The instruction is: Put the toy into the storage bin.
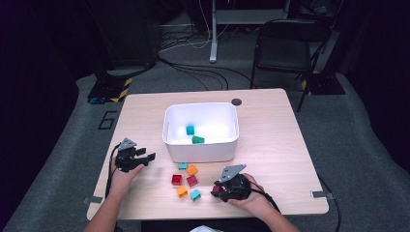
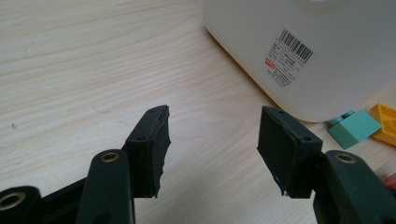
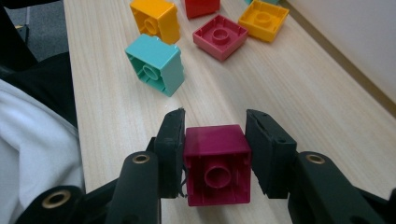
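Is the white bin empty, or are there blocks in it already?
Not empty. The high view shows the white bin holding two pieces on its floor: a teal block and a green block. Other blocks lie outside it.

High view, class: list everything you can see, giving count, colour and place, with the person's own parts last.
table: one, light wood, centre.
bin: one, white, mid-table.
blocks in bin: two, teal and green.
loose blocks: six, red, dark red, two orange, two teal, in front of the bin.
magenta block: one, between the right gripper's jaws.
chair: one, black, behind the table.
left gripper: open, empty.
right gripper: shut on the magenta block.
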Motion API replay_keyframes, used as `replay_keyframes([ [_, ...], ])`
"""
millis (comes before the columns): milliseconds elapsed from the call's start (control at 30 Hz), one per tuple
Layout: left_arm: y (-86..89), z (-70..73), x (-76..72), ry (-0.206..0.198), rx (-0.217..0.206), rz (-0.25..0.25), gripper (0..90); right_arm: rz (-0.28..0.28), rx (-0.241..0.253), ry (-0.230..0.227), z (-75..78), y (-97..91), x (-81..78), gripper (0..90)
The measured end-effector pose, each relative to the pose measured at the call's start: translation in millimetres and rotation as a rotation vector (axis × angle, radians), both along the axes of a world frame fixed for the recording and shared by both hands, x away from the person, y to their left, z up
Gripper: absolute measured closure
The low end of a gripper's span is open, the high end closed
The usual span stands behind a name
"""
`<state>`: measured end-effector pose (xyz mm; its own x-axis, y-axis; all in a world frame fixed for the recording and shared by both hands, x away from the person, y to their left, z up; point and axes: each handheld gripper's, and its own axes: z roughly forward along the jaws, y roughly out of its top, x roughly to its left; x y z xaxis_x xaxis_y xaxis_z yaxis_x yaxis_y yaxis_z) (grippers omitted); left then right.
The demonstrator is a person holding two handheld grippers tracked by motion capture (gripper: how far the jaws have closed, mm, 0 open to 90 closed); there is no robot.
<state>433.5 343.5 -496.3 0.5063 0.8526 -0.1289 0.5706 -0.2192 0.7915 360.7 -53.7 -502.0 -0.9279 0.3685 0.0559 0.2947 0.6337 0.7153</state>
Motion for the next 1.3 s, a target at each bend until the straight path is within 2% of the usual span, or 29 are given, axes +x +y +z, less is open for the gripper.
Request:
replay_keyframes([
  [33, 0.3, 0.2, -0.3, 0.0, 0.0, 0.001, 43.0, 0.002, 0.004, -0.015, 2.2, 0.2, 1.0, 58.3],
  [167, 2.0, 0.9, -1.8, -0.001, -0.001, 0.005, 42.9, 0.001, 0.013, -0.018, 7.8, 0.6, 2.3, 58.3],
  [533, 4.2, 1.0, -5.1, -0.003, -0.001, 0.012, 42.8, -0.008, 0.026, -0.009, 27.1, 1.5, 11.6, 58.3],
  [867, 5.4, 1.2, -5.7, -0.008, -0.004, 0.019, 42.7, -0.007, 0.044, -0.024, 64.0, 2.6, 24.5, 58.3],
  [900, 5.4, 1.2, -5.7, -0.008, -0.004, 0.019, 42.8, -0.007, 0.044, -0.024, 64.0, 2.6, 24.5, 58.3],
  [1300, 5.0, 1.2, -5.6, -0.007, -0.003, 0.012, 42.8, -0.019, 0.075, 0.012, 106.6, 5.4, 38.1, 58.4],
])
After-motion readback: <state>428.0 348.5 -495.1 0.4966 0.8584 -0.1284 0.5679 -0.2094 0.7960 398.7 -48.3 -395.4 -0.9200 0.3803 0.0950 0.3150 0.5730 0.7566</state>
